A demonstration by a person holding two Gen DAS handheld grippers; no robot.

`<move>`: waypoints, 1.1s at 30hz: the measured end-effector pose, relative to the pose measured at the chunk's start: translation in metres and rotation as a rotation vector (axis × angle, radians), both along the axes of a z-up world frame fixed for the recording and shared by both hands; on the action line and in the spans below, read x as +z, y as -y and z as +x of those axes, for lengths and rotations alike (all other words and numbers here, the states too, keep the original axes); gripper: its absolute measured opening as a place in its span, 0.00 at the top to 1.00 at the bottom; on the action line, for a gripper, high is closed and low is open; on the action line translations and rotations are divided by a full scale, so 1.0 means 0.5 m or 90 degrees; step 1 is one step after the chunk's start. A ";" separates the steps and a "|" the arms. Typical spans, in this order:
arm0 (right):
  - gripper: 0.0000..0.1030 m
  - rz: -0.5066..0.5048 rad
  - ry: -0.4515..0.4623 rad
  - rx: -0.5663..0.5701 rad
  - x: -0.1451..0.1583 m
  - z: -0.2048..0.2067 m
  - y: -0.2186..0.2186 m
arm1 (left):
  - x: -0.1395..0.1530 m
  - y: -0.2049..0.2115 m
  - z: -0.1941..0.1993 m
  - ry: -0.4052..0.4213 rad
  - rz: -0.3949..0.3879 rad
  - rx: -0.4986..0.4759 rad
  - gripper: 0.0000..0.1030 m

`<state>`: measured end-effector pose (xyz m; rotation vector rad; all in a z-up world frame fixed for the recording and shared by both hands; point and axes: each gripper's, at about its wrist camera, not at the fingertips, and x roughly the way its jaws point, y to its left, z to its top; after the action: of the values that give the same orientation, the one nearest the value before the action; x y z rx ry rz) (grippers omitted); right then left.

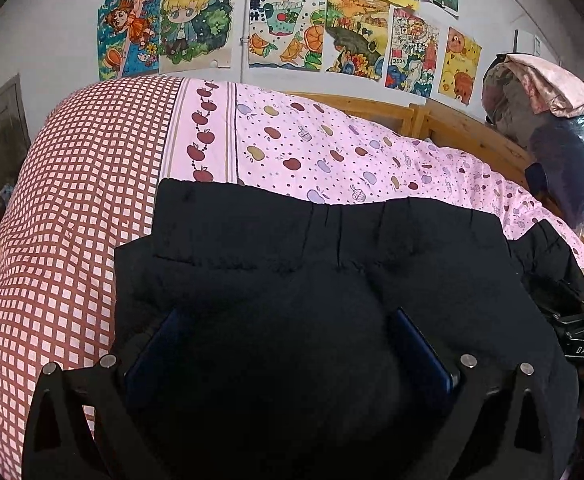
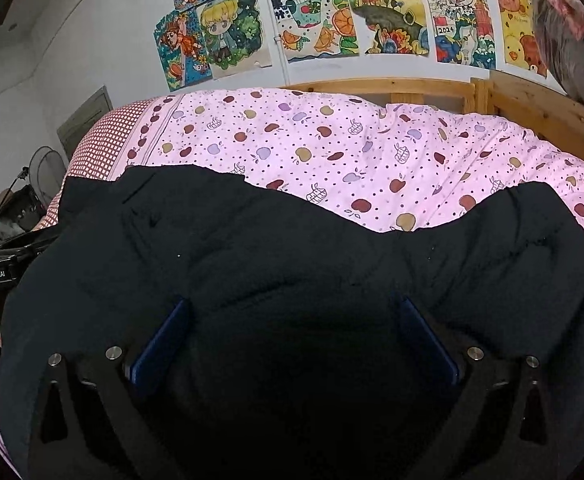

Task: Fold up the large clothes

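A large black padded garment [image 1: 331, 240] lies spread on a pink bed cover printed with apples [image 1: 331, 148]. Its stitched hem runs across the far side. My left gripper [image 1: 286, 316] hovers low over the garment's near part, open wide, with black fabric lying between the blue pads [image 1: 419, 344] but not pinched. In the right wrist view the same garment [image 2: 292, 240] fills the lower half, bunched into soft folds. My right gripper [image 2: 292, 302] is also open wide above it, and its blue pads [image 2: 160, 344] stand apart from the cloth.
A red-and-white checked section of the cover [image 1: 72, 200] lies to the left. Behind the bed runs a wooden bed frame [image 2: 531, 96], and drawings [image 1: 284, 28] hang on the wall. At the right sits a pile of bags and clothes [image 1: 551, 120]. Far left stands a fan [image 2: 48, 168].
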<state>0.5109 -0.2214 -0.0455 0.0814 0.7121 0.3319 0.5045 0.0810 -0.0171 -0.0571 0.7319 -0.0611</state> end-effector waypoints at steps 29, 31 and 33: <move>0.02 0.062 0.057 -0.007 0.002 -0.033 0.032 | 0.009 -0.004 -0.027 0.023 -0.024 -0.012 0.00; 0.02 0.055 0.084 -0.030 0.012 -0.051 0.038 | 0.025 -0.019 -0.037 0.030 -0.055 -0.014 0.00; 0.01 0.055 0.129 -0.053 0.034 -0.079 0.050 | 0.042 -0.037 -0.048 0.040 -0.084 -0.002 0.00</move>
<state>0.4713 -0.2462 -0.0286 0.1568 0.4920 0.2863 0.4804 0.0994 0.0038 -0.1791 0.6640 -0.1138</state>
